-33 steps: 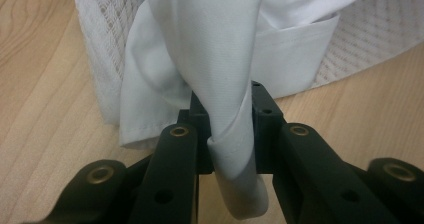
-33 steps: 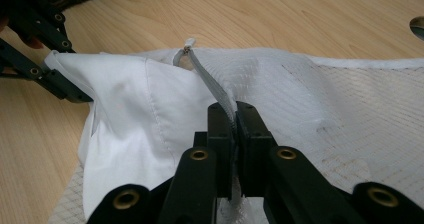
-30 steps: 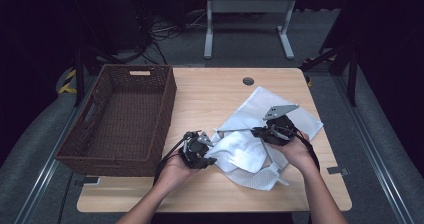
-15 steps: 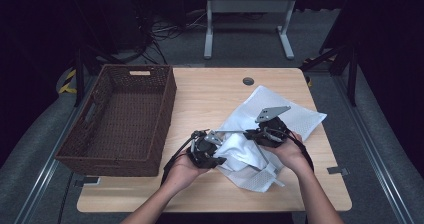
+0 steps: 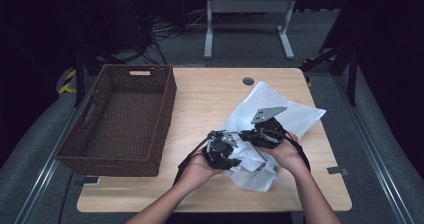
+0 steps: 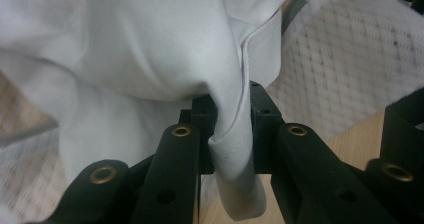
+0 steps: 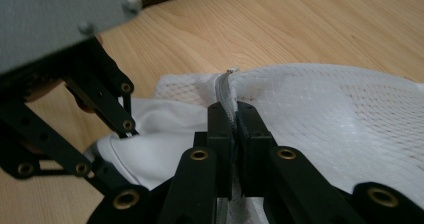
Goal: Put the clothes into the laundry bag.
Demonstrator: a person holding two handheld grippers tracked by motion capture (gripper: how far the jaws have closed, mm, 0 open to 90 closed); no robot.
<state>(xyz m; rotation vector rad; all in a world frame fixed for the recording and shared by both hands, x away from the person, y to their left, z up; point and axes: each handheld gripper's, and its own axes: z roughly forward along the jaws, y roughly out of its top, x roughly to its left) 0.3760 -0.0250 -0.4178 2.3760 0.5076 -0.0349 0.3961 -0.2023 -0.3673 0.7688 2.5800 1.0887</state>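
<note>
A white mesh bag [image 5: 292,114] lies crumpled on the right half of the wooden table [image 5: 210,91]. A white cloth garment [image 6: 150,49] is bunched at the bag's near edge. My left gripper [image 5: 231,154] is shut on a fold of this garment, which hangs pinched between its jaws [image 6: 234,114]. My right gripper [image 5: 252,136] is shut on the mesh bag's zipper edge [image 7: 227,91] and holds it up off the table. The two grippers sit close together, the left one's black links [image 7: 100,109] just beside the right one's jaws [image 7: 233,119].
A dark brown wicker basket [image 5: 120,119] stands on the left half of the table, its inside bare. A round cable hole [image 5: 248,81] sits near the far edge. Bare wood lies between the basket and the bag.
My left hand has carried the garment to the right, closing up against the right gripper at the bag. The right gripper has stayed nearly where it was.
</note>
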